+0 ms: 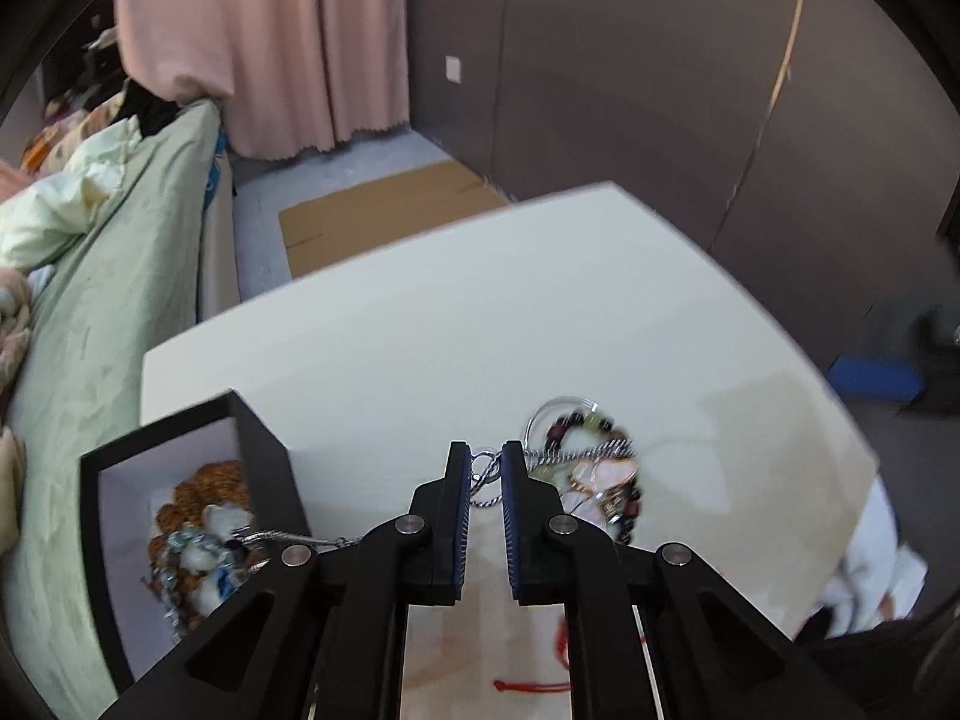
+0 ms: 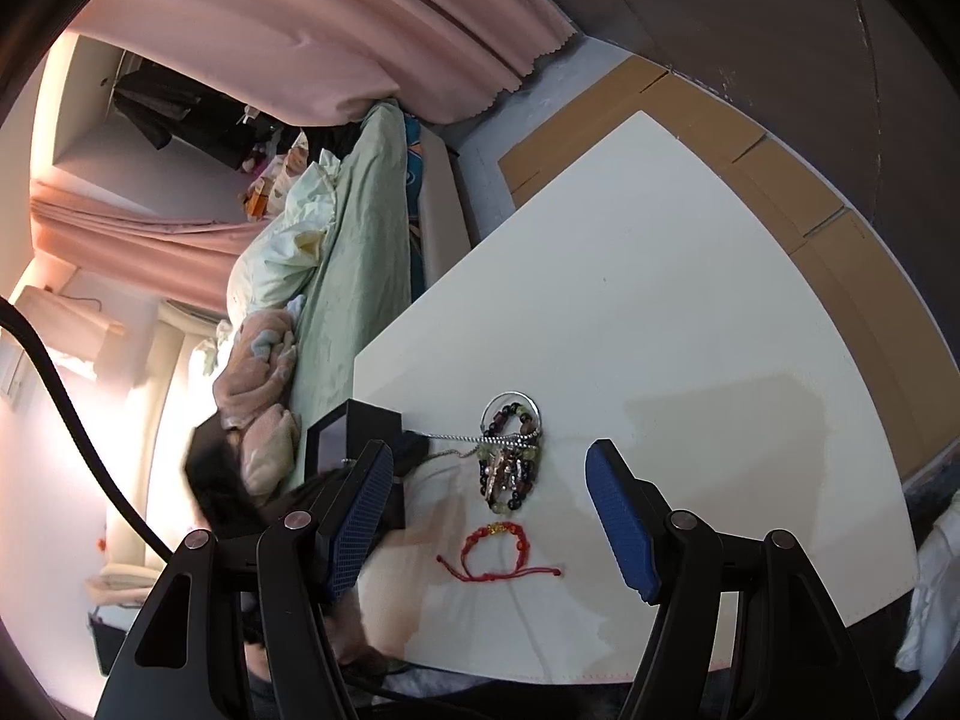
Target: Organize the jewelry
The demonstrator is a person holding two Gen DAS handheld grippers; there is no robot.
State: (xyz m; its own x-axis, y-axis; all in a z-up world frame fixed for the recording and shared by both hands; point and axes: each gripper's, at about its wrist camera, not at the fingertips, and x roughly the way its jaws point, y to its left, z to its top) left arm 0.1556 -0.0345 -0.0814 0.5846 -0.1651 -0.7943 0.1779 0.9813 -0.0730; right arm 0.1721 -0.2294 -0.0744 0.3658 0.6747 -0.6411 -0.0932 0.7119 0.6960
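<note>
On the white table (image 1: pixel 480 300) lies a tangle of jewelry (image 1: pixel 600 474): beaded bracelets, a silver bangle and a pale heart pendant. My left gripper (image 1: pixel 486 468) is shut on a silver chain (image 1: pixel 576 452) that runs out of that tangle; in the right wrist view the chain (image 2: pixel 456 437) stretches left from the tangle (image 2: pixel 510 456). A black box (image 1: pixel 264 444) with a pale lining stands to the left and holds brown beads and white-blue pieces (image 1: pixel 204 516). A red cord bracelet (image 2: pixel 495 552) lies nearer. My right gripper (image 2: pixel 489 450) hovers wide open with nothing between its pads.
A bed with a green sheet (image 1: pixel 120 270) runs along the table's left side. Flat cardboard (image 1: pixel 372 210) lies on the floor beyond the far edge, under a pink curtain (image 1: pixel 270 30). A black cable (image 2: pixel 78 420) hangs at the left of the right wrist view.
</note>
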